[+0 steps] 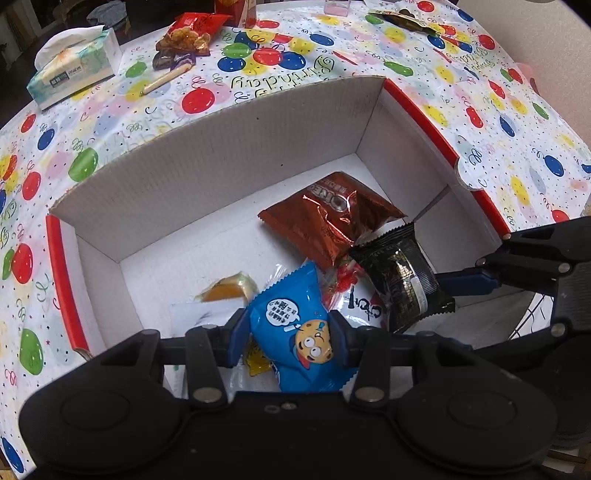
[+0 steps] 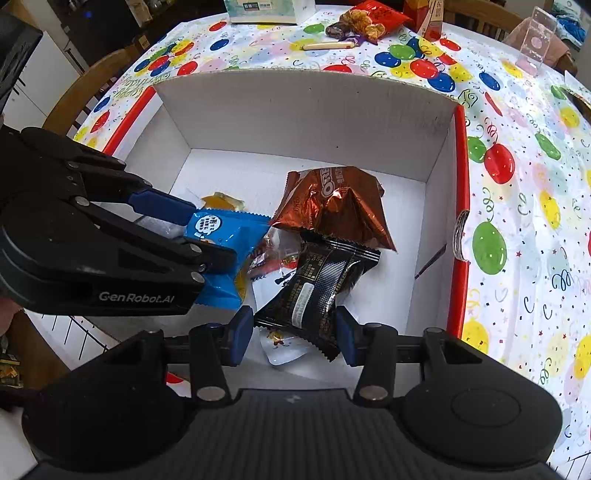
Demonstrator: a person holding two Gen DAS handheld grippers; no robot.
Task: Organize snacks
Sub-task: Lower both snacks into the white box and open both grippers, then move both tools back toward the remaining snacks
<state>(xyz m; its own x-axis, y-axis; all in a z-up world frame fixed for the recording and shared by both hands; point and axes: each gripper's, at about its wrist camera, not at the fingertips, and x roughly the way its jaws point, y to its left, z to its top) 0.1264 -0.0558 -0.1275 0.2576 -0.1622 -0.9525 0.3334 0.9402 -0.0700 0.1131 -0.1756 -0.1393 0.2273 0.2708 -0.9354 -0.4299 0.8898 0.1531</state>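
Both grippers hang over an open white cardboard box [image 1: 221,147] [image 2: 306,110] with red edges. My left gripper [image 1: 288,341] [image 2: 207,240] is shut on a blue cookie packet [image 1: 295,332] [image 2: 225,236]. My right gripper [image 2: 294,334] [image 1: 443,291] is shut on a black snack packet [image 2: 314,288] [image 1: 402,277]. On the box floor lie a brown Oreo bag [image 1: 328,218] [image 2: 332,206], a small yellow-orange snack [image 1: 225,288] [image 2: 221,201] and a white and red wrapper [image 1: 351,295] [image 2: 277,258].
The box stands on a balloon-print tablecloth [image 1: 258,66] [image 2: 517,221]. At the far side lie a tissue box [image 1: 74,66], a red snack bag [image 1: 188,33] [image 2: 373,18], a thin stick snack [image 1: 166,77] [image 2: 328,45] and a clear stand [image 2: 535,40]. A wooden chair [image 2: 85,92] stands left.
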